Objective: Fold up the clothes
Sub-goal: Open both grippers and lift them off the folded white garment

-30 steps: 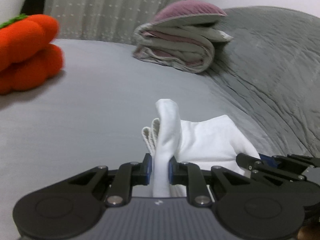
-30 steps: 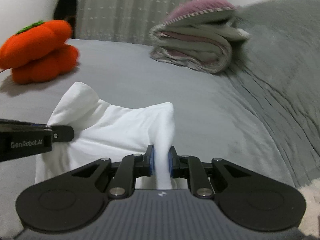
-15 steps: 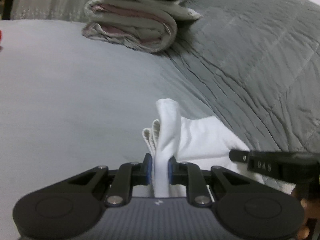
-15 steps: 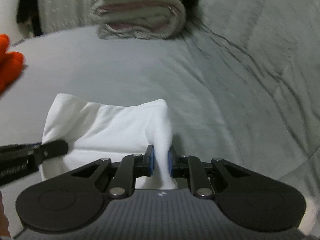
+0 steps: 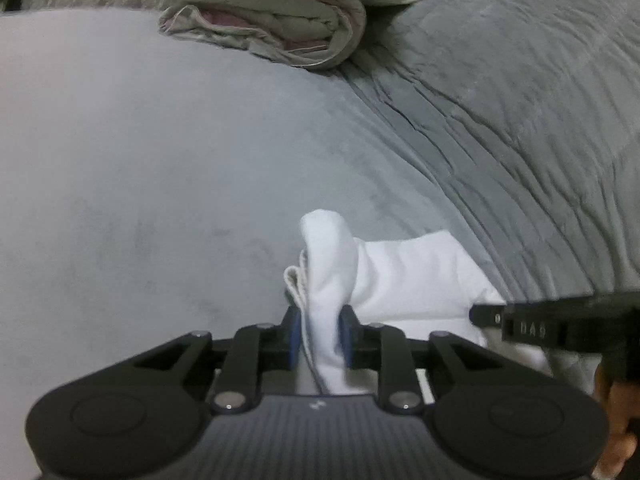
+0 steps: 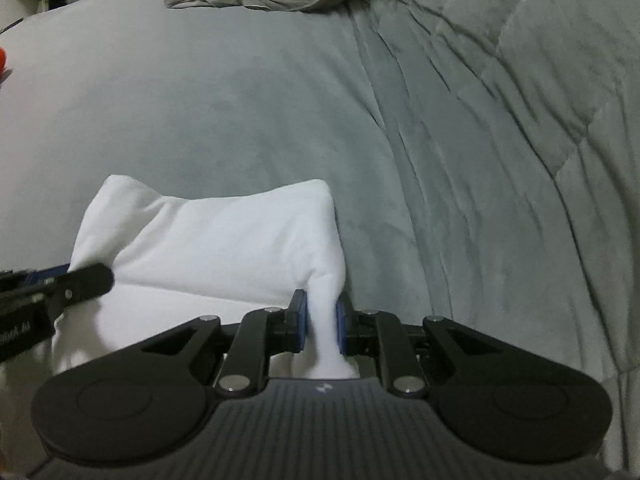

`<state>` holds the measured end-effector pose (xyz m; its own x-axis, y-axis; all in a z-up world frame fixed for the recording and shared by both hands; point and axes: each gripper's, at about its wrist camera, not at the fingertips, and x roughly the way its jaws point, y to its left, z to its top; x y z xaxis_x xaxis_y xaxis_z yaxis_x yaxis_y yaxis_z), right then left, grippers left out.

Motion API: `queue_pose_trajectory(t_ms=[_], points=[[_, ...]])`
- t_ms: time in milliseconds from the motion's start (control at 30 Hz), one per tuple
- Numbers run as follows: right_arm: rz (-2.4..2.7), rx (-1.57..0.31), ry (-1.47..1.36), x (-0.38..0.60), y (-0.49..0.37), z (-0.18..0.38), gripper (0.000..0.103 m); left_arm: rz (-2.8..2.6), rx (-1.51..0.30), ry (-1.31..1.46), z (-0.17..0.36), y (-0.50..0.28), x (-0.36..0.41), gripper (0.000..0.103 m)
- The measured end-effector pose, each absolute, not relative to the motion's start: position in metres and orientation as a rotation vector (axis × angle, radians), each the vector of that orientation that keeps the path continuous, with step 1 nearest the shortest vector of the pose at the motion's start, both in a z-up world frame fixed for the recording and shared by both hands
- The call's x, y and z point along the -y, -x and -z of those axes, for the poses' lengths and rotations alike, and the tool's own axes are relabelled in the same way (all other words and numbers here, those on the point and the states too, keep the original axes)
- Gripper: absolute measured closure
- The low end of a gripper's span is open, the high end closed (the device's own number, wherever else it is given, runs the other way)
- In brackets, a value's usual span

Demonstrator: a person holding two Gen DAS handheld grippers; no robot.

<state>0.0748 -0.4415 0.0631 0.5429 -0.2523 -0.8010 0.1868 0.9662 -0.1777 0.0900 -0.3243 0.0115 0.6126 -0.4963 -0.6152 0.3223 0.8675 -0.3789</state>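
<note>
A white garment (image 5: 404, 276) hangs folded between my two grippers above the grey bed. My left gripper (image 5: 320, 334) is shut on its left corner, where a ribbed hem edge (image 5: 294, 284) shows. My right gripper (image 6: 322, 320) is shut on its right corner; the white garment (image 6: 216, 240) spreads to the left of it. In the left wrist view the right gripper's finger (image 5: 532, 322) shows at the right edge. In the right wrist view the left gripper's finger (image 6: 76, 282) shows at the left edge. The garment's lower part is hidden behind the gripper bodies.
The grey bed sheet (image 5: 160, 160) lies below and ahead. A wrinkled grey quilt (image 5: 520, 100) rises on the right, also in the right wrist view (image 6: 520, 140). A folded grey-and-mauve blanket (image 5: 272, 16) lies at the back. A sliver of an orange plush (image 6: 2, 58) shows far left.
Both grippers have tilted downward and turned right while holding the garment. The orange plush has slid out of the left view and the folded blanket has risen toward the top edge.
</note>
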Motion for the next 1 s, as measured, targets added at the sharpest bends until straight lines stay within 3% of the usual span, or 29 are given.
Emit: queue_pose_trajectory(t_ms=[67,133,267,300,333,367,400,567,833,1000], points=[[0.282,-0.973,0.066,0.442,-0.074,-0.062,0.065,0.479,-0.774,0.225,-0.015,-0.091,0.320,0.068],[0.313,-0.961,0.052,0.450,-0.074,-0.068,0.051,0.460,-0.778,0.251,-0.020,-0.092,0.312,0.064],[0.355,-0.902,-0.006,0.467,-0.066,-0.085,0.049,0.401,-0.769,0.273,-0.034,-0.093,0.290,0.067],[0.345,-0.886,-0.017,0.467,-0.064,-0.088,0.049,0.394,-0.748,0.272,-0.039,-0.093,0.285,0.073],[0.334,-0.870,-0.029,0.468,-0.062,-0.090,0.065,0.407,-0.726,0.273,-0.043,-0.093,0.284,0.078],[0.323,-0.854,-0.040,0.468,-0.060,-0.093,0.089,0.420,-0.703,0.274,-0.048,-0.093,0.283,0.078],[0.306,-0.850,-0.049,0.466,-0.064,-0.092,0.096,0.440,-0.680,0.274,-0.053,-0.092,0.283,0.079],[0.231,-0.846,-0.089,0.458,-0.088,-0.083,0.098,0.606,-0.640,0.258,-0.058,-0.093,0.305,0.078],[0.254,-0.891,-0.111,0.468,-0.115,-0.052,0.103,0.539,-0.732,0.241,-0.006,-0.114,0.302,0.078],[0.262,-0.878,-0.137,0.468,-0.106,-0.063,0.100,0.525,-0.736,0.247,-0.018,-0.115,0.301,0.078]])
